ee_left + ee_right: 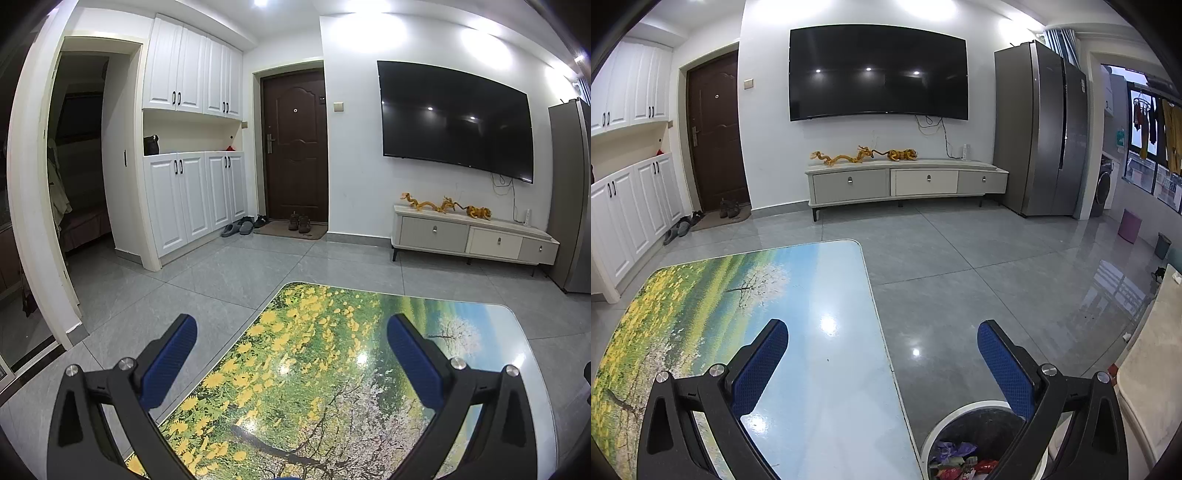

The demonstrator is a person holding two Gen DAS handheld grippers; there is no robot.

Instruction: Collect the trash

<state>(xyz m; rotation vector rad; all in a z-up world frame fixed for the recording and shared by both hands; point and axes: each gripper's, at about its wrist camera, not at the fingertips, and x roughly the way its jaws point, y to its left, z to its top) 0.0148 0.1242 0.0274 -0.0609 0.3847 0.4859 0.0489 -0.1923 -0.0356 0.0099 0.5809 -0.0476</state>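
Note:
A low table (317, 369) with a glossy flower-and-tree print top lies under both grippers; its bare top (812, 369) also fills the lower left of the right wrist view. My left gripper (291, 339) hangs open above the table with nothing between its blue pads. My right gripper (882, 343) is open too, straddling the table's right edge. Below its right finger stands a white-rimmed bin (960, 435) with a black liner on the floor. Colourful wrappers (956, 461) lie inside the bin. No loose trash shows on the table.
Grey tile floor (979, 266) surrounds the table. A TV (879, 72) hangs over a low cabinet (905, 181); a fridge (1041, 129) stands to its right. White cupboards (192, 155), a brown door (295, 147) and shoes (240, 227) are at left. A cream surface (1152, 369) is at the right edge.

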